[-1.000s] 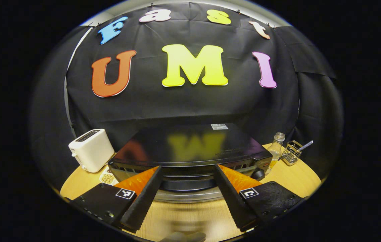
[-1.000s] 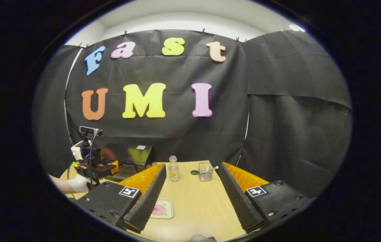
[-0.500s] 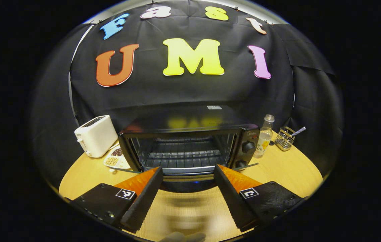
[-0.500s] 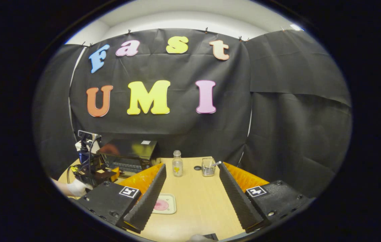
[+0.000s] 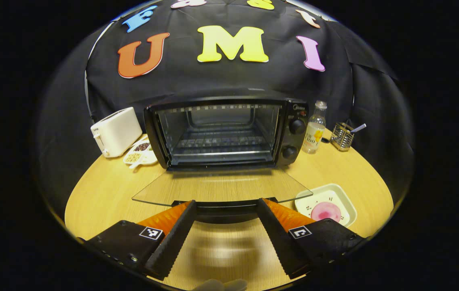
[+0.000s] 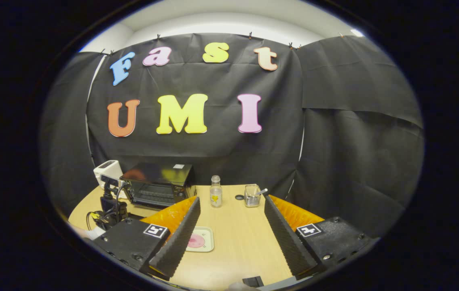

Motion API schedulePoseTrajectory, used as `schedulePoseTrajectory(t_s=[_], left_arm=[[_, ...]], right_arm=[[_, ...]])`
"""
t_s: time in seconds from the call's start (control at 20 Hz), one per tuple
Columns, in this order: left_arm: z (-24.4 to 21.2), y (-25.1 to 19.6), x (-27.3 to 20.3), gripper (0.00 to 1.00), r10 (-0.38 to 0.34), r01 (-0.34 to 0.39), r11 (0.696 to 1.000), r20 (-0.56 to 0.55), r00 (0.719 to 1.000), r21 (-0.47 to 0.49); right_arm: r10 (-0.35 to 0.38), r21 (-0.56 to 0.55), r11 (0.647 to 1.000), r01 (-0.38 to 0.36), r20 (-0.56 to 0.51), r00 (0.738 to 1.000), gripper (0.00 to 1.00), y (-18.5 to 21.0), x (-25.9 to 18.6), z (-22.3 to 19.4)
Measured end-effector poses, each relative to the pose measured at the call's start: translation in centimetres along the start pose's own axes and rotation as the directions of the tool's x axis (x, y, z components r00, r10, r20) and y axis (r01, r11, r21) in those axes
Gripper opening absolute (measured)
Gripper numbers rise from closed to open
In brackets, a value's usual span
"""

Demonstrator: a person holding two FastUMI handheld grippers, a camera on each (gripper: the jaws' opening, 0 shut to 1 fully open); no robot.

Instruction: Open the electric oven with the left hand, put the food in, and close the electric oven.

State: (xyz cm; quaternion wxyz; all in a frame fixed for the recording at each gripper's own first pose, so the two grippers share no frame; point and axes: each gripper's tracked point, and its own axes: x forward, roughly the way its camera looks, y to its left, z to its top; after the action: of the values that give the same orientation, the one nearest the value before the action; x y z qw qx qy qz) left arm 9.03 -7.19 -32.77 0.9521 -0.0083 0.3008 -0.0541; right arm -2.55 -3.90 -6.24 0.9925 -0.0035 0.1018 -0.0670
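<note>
In the left gripper view, a white two-slot toaster [image 5: 116,131] stands at the far left of the round light-wood table [image 5: 104,194], with a small white divided dish of seeds and grains [image 5: 139,151] just beside it. Next comes the black electric oven [image 5: 223,131], its glass door [image 5: 221,190] swung fully down and lying flat toward the camera, so the wire rack inside is exposed and bare. The door's black handle [image 5: 225,208] sits between the fingers of the left gripper [image 5: 225,212], which are spread wide; whether either finger touches the handle cannot be told, and they do not press on it. Right of the oven stand a clear bottle with a yellow label [image 5: 314,129] and a small wire basket holding a utensil [image 5: 342,135]. Nearer, just beside the door's right corner, a pale rounded-square tray [image 5: 344,200] carries the food, a flat pink round piece [image 5: 327,211]. In the right gripper view, the oven [image 6: 158,184] is far off at the left, the tray with the pink food [image 6: 197,241] lies on the table close to the left finger, and the right gripper [image 6: 231,232] hovers above the table with its fingers wide apart, holding nothing.
</note>
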Motion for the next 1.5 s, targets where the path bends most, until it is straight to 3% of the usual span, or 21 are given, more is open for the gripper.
schedulePoseTrajectory(t_s=[0.25, 0.4, 0.45, 0.5, 0.55, 0.85, 1.0, 1.25, 1.35, 1.4, 1.5], left_arm=[[-4.0, -0.2, 1.3, 0.97, -0.005, 0.003, 1.000, -0.098, 0.995, -0.018], [-4.4, -0.3, 1.6, 0.98, -0.004, 0.004, 1.000, -0.102, 0.995, -0.003], [-4.3, -0.3, 1.6, 0.87, -0.002, 0.003, 1.000, -0.091, 0.996, 0.013], [-4.2, -0.3, 1.5, 0.95, -0.002, 0.004, 1.000, -0.085, 0.996, 0.016], [-4.0, -0.3, 1.4, 0.95, -0.004, 0.004, 1.000, -0.081, 0.997, 0.008], [-0.7, 1.1, -1.8, 0.97, -0.005, 0.004, 1.000, 0.027, 1.000, 0.014], [2.5, 1.7, -5.1, 0.97, -0.013, 0.010, 1.000, 0.119, 0.993, 0.024], [8.1, 3.3, -11.6, 0.96, -0.019, 0.006, 0.999, 0.264, 0.964, 0.049], [10.1, 4.0, -14.4, 0.96, -0.014, 0.002, 0.999, 0.310, 0.951, 0.040], [10.9, 4.1, -15.6, 0.97, -0.015, 0.004, 0.999, 0.329, 0.944, 0.035], [12.5, 4.9, -18.1, 0.96, -0.001, -0.012, 0.999, 0.369, 0.929, 0.034]], right_arm=[[-0.021, 0.001, 1.000, 0.021, -0.018, 1.000, 0.96, -0.8, -0.9, -1.0], [-0.034, -0.003, 0.999, 0.034, -0.028, 0.999, 0.96, -1.2, -1.3, -1.5], [-0.037, -0.002, 0.999, 0.037, -0.030, 0.999, 0.96, -1.4, -1.3, -1.7], [-0.039, 0.002, 0.999, 0.039, -0.035, 0.999, 0.96, -1.5, -1.3, -1.8], [-0.038, 0.007, 0.999, 0.038, -0.038, 0.999, 0.96, -1.5, -1.2, -2.0], [-0.044, 0.037, 0.998, 0.046, -0.063, 0.997, 1.00, -1.9, 0.3, -3.6], [-0.015, 0.073, 0.997, 0.023, -0.106, 0.994, 0.97, -1.3, 1.8, -5.3], [0.032, 0.073, 0.997, -0.020, -0.171, 0.985, 0.99, 0.4, 5.7, -8.8], [0.063, 0.060, 0.997, -0.051, -0.217, 0.974, 0.90, 1.4, 7.5, -10.9], [0.075, 0.054, 0.996, -0.064, -0.242, 0.967, 0.93, 1.9, 8.5, -11.9], [0.116, 0.057, 0.993, -0.103, -0.294, 0.949, 0.89, 2.8, 10.3, -14.3]])
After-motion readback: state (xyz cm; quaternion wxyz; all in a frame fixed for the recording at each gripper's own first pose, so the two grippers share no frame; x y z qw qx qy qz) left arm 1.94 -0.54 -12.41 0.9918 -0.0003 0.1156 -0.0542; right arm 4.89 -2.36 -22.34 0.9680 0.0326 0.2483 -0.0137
